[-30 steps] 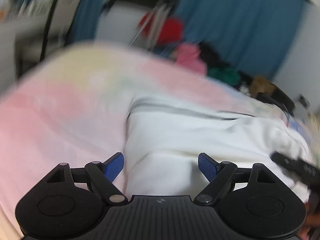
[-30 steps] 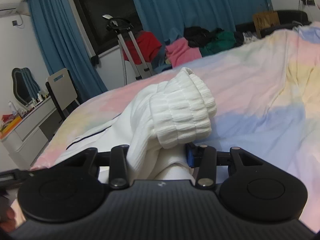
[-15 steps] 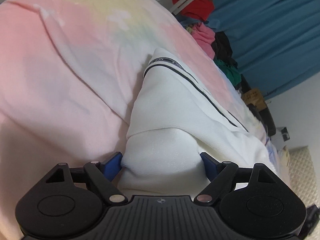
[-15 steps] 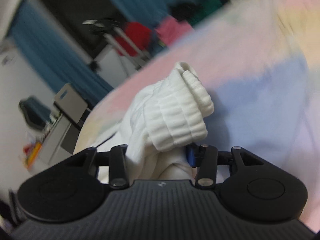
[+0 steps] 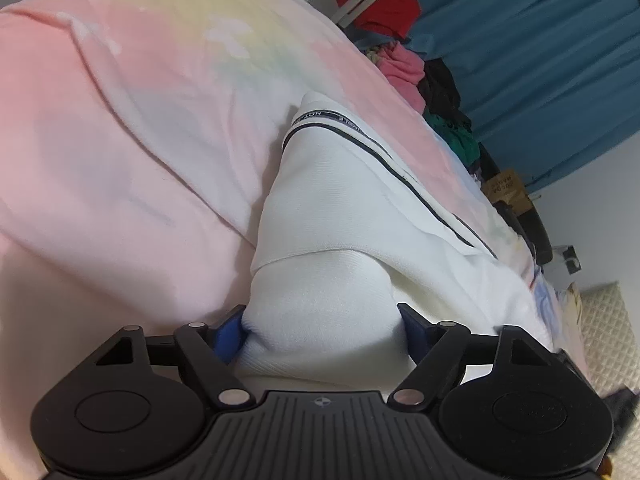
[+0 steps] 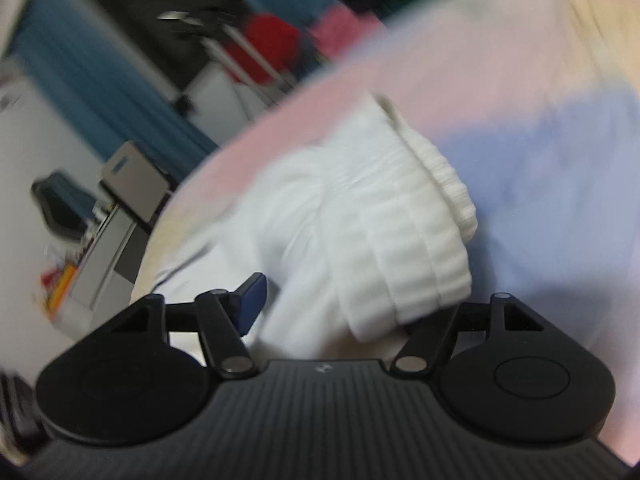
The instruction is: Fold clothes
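Note:
A white garment [image 5: 360, 208] with a thin dark stripe lies on a pastel bedspread [image 5: 140, 128]. My left gripper [image 5: 322, 326] stands wide open around a bunched white fold of it, blue pads touching each side. In the right wrist view my right gripper [image 6: 352, 308] is open; the garment's ribbed white cuff [image 6: 404, 248] lies loose between the fingers and hides the right pad. The left blue pad [image 6: 252, 300] shows clear of the cloth. This view is blurred.
Blue curtains [image 5: 540, 60] hang behind the bed. A pile of red, pink, black and green clothes [image 5: 420, 72] sits at the far edge. A drying rack [image 6: 240, 52] and a grey desk with a chair [image 6: 120, 208] stand to the left.
My right gripper has opened and let go of the ribbed cuff, and it is moving. My left gripper has moved onto the garment's fold, still open.

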